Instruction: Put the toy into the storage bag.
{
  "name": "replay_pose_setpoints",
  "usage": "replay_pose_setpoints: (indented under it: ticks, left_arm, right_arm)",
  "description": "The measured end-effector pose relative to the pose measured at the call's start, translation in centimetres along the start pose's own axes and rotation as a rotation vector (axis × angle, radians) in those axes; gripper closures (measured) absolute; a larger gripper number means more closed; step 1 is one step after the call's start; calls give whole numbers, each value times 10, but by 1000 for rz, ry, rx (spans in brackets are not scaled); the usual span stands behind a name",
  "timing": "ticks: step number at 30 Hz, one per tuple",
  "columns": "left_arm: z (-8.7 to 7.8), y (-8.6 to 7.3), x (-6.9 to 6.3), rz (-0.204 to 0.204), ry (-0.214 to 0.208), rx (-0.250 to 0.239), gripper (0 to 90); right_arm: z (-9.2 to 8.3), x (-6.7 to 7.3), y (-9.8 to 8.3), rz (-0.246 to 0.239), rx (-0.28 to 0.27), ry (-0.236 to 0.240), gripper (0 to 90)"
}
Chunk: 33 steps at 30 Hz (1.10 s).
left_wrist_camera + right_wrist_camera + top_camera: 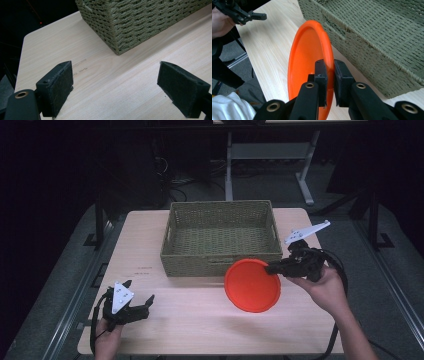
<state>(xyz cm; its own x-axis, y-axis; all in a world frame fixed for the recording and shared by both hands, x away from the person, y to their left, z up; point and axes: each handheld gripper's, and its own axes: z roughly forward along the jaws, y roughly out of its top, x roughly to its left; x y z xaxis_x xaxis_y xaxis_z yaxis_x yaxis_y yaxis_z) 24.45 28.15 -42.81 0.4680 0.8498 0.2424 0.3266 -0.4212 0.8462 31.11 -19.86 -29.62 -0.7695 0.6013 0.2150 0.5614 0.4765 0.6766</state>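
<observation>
Right tool (pixel 329 72) clenched on orange plate (pixel 308 57) rim, plate tilted beside basket (pixel 374 32); left tool (pixel 115 87) released.

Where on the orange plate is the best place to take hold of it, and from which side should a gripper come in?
Grip the orange plate by its thin rim, coming in from the edge on the person's right. The plate is shallow and wide, so only the rim fits between two jaws. The right gripper shows this: its jaws are shut on that rim beside the woven basket, and the plate stands tilted.
</observation>
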Motion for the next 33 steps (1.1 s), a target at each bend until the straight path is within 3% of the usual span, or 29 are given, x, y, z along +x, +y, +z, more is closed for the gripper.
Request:
replay_pose_setpoints:
  ticks: [33]
  left_arm:
    - [0, 0, 0, -5, 0, -4, 128]
  right_arm:
    - [-12, -6, 51, -17, -27, -8, 817]
